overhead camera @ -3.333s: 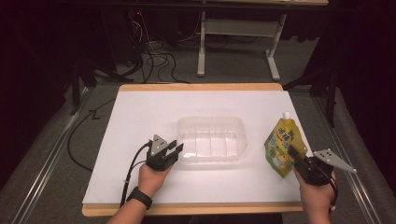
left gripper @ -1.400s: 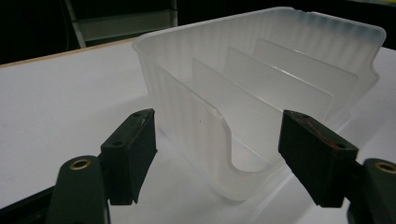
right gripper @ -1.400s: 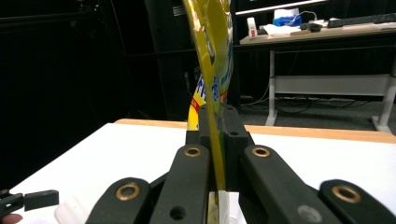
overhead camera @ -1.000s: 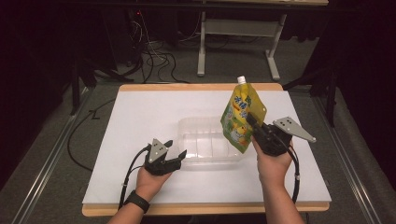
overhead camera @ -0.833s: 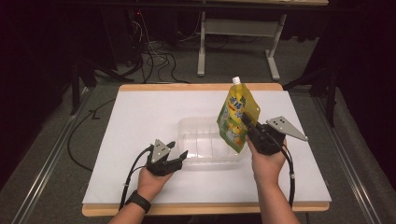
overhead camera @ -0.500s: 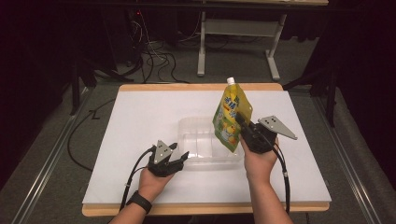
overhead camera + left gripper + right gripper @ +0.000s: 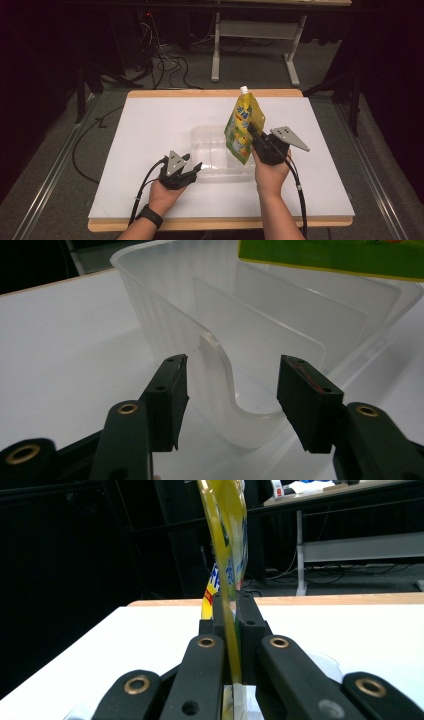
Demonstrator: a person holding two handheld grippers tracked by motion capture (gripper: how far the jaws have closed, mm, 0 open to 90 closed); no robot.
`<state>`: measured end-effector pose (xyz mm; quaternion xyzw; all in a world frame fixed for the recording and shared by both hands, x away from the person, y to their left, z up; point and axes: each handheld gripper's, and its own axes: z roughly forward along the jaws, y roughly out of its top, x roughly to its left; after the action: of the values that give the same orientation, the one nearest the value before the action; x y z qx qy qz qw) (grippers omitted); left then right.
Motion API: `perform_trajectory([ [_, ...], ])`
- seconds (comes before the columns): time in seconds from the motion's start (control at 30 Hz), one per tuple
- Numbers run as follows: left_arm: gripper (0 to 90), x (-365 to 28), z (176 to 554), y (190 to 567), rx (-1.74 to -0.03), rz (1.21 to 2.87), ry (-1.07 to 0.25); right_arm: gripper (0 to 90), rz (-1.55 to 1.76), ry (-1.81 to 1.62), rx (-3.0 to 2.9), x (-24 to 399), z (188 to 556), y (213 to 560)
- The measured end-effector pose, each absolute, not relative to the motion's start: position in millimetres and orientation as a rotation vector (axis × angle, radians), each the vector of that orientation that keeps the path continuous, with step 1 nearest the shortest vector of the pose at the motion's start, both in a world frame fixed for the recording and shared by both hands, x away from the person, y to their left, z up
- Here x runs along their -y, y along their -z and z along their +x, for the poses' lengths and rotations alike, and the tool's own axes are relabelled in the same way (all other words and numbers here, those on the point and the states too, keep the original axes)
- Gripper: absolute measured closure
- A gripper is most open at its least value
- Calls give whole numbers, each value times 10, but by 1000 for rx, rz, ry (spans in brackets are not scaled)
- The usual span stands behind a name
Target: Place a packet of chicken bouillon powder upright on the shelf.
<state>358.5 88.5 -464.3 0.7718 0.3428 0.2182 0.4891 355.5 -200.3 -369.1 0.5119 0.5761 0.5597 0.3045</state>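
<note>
A yellow-green spouted drink pouch (image 7: 241, 127) hangs upright over the right part of a clear plastic tub (image 7: 210, 150) on the white table. My right gripper (image 7: 256, 136) is shut on the pouch's edge; in the right gripper view the pouch (image 7: 227, 555) rises edge-on from between the closed jaws of the right gripper (image 7: 232, 610). My left gripper (image 7: 192, 169) rests at the tub's near-left corner, open. In the left gripper view the tub's rounded corner wall (image 7: 225, 385) stands between the spread jaws of the left gripper (image 7: 232, 390), and the pouch's bottom edge (image 7: 330, 257) shows above the tub.
The white board (image 7: 150, 130) covers a wooden table. Black cables (image 7: 150, 180) trail from the left gripper toward the front edge. A white desk frame (image 7: 260, 35) and floor cables (image 7: 165, 60) lie beyond the table's far side.
My right gripper has carried the pouch from the table's right side up and leftward over the tub. The left gripper has stayed at the tub's corner.
</note>
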Motion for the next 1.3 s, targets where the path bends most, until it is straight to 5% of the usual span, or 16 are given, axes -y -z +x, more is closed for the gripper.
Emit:
perform_trajectory([
  [1.3,504,-876,3581,4646,-840,1881,-540,900,1389,-1427,-1527,1958,3651,3777],
])
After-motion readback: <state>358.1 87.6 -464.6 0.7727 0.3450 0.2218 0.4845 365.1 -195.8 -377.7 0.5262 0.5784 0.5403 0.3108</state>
